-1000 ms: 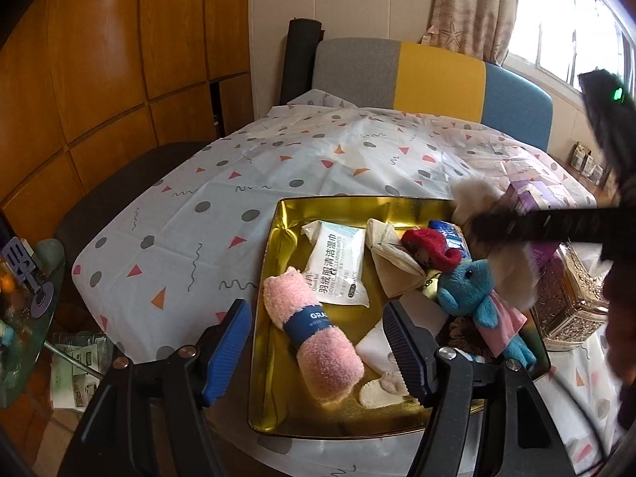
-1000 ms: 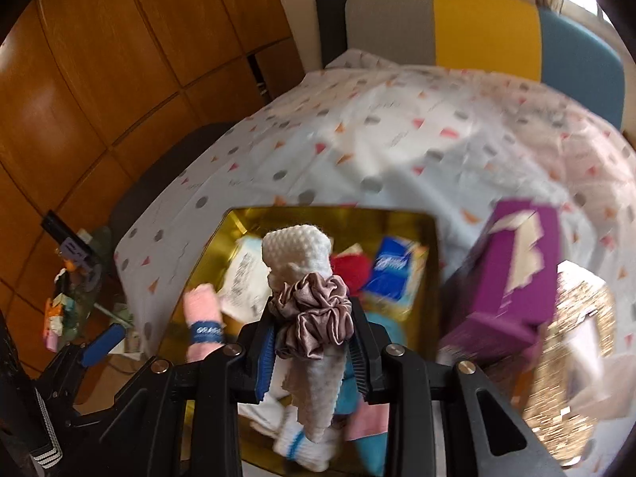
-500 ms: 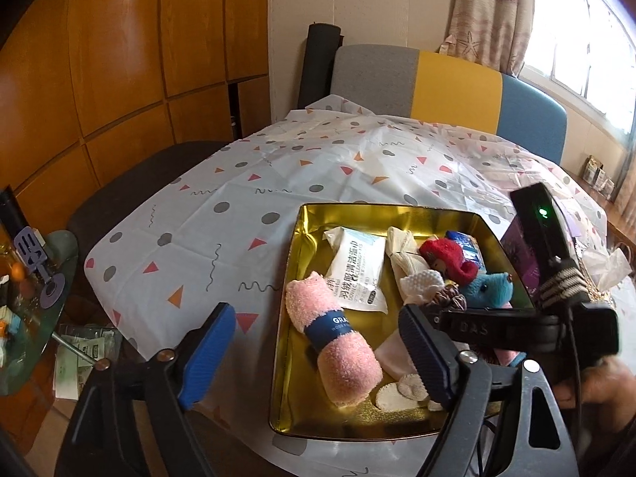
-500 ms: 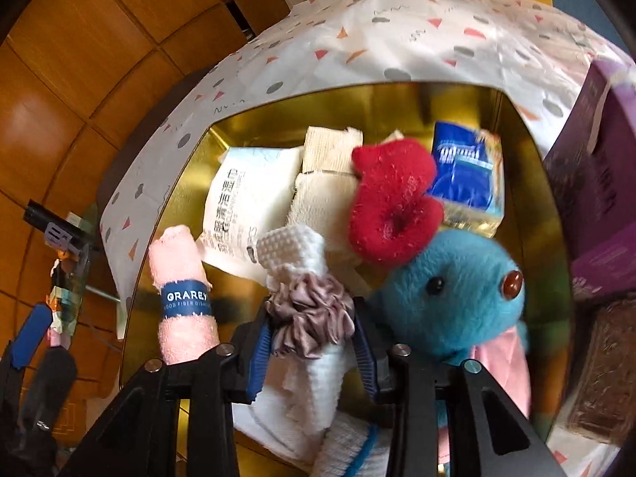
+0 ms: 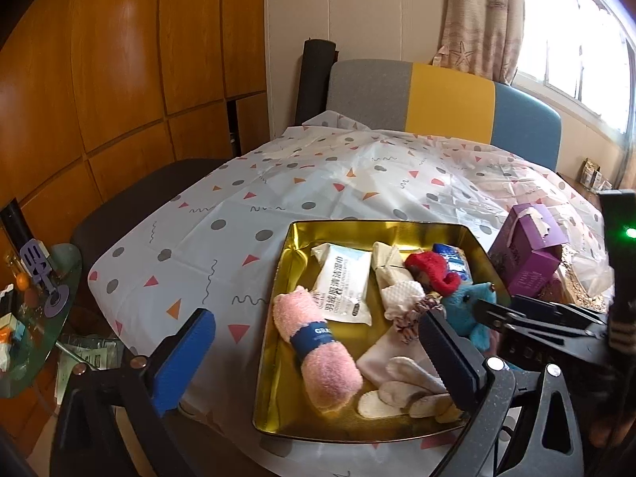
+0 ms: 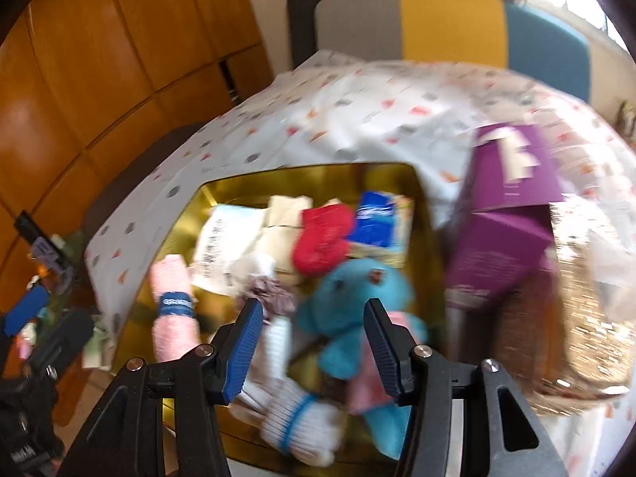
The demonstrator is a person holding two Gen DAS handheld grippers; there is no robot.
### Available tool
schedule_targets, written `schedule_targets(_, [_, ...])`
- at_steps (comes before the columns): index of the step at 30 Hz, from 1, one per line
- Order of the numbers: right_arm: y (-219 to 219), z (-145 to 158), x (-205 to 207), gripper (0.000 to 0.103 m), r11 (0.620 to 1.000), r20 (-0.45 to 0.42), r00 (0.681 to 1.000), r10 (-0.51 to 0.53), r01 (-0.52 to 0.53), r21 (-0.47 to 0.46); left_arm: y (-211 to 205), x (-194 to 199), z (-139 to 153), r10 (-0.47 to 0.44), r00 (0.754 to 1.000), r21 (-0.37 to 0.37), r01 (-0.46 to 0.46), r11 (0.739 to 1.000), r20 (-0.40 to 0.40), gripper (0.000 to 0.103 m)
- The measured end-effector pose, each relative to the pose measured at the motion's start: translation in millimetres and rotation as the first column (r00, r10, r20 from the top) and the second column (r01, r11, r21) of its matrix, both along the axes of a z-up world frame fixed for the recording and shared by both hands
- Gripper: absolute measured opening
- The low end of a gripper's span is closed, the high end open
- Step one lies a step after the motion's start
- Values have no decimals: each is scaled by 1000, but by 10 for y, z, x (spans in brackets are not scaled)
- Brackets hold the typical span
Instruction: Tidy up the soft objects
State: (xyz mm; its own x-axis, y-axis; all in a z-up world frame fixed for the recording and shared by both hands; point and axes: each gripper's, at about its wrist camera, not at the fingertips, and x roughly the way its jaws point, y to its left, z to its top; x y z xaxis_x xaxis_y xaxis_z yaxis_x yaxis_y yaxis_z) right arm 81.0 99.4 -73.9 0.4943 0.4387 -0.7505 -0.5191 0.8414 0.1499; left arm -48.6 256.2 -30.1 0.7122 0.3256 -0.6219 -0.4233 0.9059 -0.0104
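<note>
Currently: gold tray (image 5: 338,227) on patterned tablecloth (image 5: 246,214) holds white towel with mauve scrunchie (image 5: 415,310), beside blue plush (image 6: 353,298). Right gripper (image 6: 314,342) just opening, nothing gripped; left gripper (image 5: 318,361) just opening, spread wide, empty.

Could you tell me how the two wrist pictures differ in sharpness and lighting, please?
Left wrist view: sharp, the gold tray and pink towel roll crisp; the window blows out to white. Right wrist view: smeared by motion, the blue plush toy and purple box soft-edged.
</note>
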Motion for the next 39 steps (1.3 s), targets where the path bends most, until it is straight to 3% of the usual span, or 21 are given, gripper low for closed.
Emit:
schedule_targets(5, [-224, 109, -144, 53, 995, 115, 990, -85, 91, -46, -146, -13, 23, 0, 1000, 21, 0, 1000, 12, 103])
schedule_targets(14, [-434, 262, -271, 53, 989, 211, 970, -119, 136, -67, -341, -34, 72, -10, 1000, 61, 8, 998, 26, 103])
schedule_targets(39, [-449, 268, -330, 53, 988, 219, 967, -126, 141, -54, -328, -63, 57, 31, 999, 50, -32, 998, 19, 103])
